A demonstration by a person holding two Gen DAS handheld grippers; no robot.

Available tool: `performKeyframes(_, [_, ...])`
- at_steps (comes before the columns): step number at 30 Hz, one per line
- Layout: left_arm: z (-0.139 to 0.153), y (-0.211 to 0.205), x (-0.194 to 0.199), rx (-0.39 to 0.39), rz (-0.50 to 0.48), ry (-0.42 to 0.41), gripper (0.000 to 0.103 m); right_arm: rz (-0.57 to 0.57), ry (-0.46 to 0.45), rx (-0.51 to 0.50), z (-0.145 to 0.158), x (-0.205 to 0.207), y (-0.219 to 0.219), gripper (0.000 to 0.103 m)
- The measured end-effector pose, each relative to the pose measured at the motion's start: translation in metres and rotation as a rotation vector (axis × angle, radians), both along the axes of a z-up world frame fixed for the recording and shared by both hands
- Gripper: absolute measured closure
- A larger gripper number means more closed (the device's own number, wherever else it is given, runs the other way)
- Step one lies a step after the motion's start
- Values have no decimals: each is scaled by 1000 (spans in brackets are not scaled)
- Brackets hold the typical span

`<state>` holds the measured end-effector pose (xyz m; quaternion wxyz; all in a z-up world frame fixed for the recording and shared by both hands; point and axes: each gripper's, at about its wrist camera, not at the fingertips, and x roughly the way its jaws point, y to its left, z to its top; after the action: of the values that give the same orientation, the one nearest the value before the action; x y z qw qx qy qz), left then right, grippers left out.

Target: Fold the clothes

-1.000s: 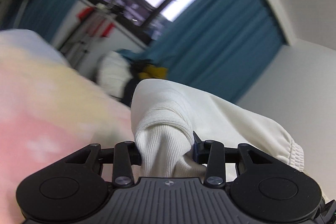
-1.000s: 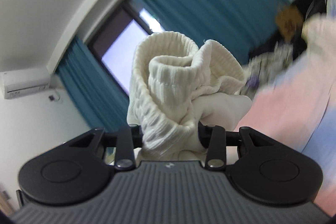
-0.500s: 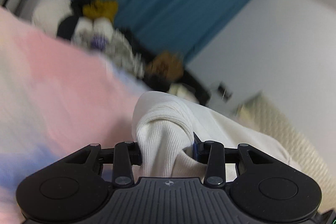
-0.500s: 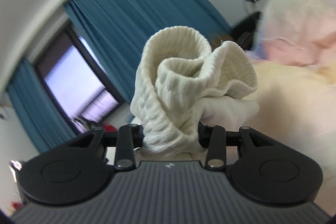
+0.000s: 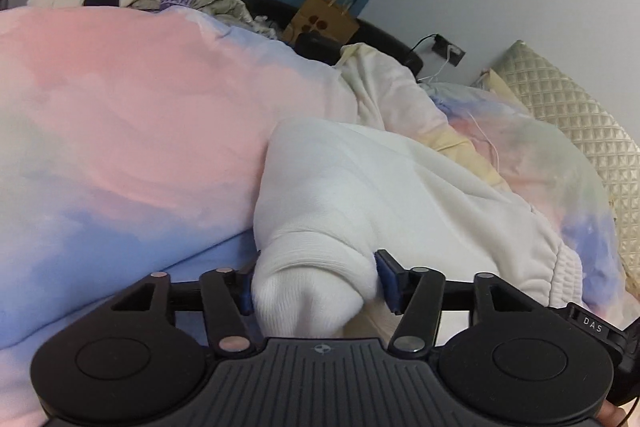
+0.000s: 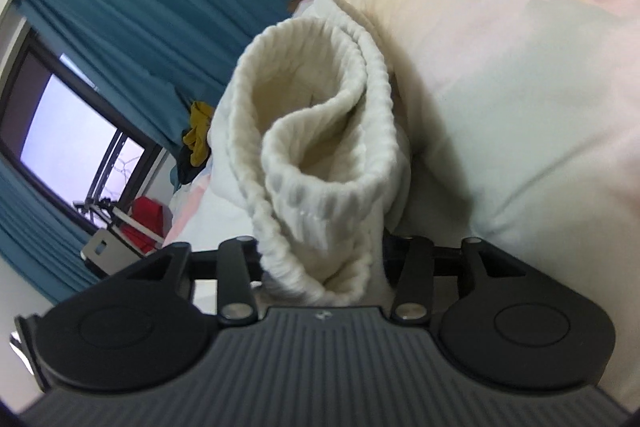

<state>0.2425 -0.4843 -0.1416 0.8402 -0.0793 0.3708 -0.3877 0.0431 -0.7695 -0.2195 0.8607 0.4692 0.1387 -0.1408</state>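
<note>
Cream ribbed-cuff sweatshirt (image 5: 360, 195) lies on pastel bed quilt (image 5: 120, 115). Left gripper (image 5: 316, 285) and right gripper (image 6: 320, 259) jaws opening, cuffs between them (soft, light, floppy; likely best held at the thick cuffs).

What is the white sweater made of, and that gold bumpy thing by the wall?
The white sweater looks like soft, matte cotton-like fleece with a ribbed knit cuff; raised ribs show clearly. The gold headboard seems quilted satin-like fabric: a slight sheen and diamond stitching.
</note>
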Motion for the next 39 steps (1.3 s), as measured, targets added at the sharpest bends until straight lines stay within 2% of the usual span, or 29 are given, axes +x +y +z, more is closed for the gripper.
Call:
performKeyframes(2, [18, 9, -14, 31, -1, -44, 37, -3, 38, 0, 11, -7, 2, 49])
performKeyframes(4, [34, 17, -25, 58, -15, -67, 20, -18, 84, -24, 24, -17, 6, 43])
performKeyframes(7, [63, 29, -39, 87, -35, -83, 18, -60, 155, -98, 47, -35, 19, 34])
performKeyframes(10, [103, 56, -62, 87, -43, -123, 17, -85, 164, -161, 76, -55, 36, 24])
performKeyframes(14, [157, 99, -103, 67, -39, -207, 13, -91, 160, -262, 123, -78, 65, 24])
performKeyframes(15, [170, 111, -117, 60, -38, -234, 1, -92, 159, -298, 136, -84, 77, 24])
performKeyframes(20, [219, 162, -178, 66, -48, -354, 0, -73, 147, -490, 200, -107, 140, 24])
performKeyframes(24, [241, 190, -219, 85, -65, -419, 0, -78, 138, -576, 232, -127, 192, 24])
performKeyframes(29, [252, 222, -261, 96, -51, -471, 0, -82, 136, -660, 251, -146, 250, 24])
performKeyframes(39, [247, 277, -296, 103, 30, -480, 0, -96, 166, -719, 240, -163, 326, 24])
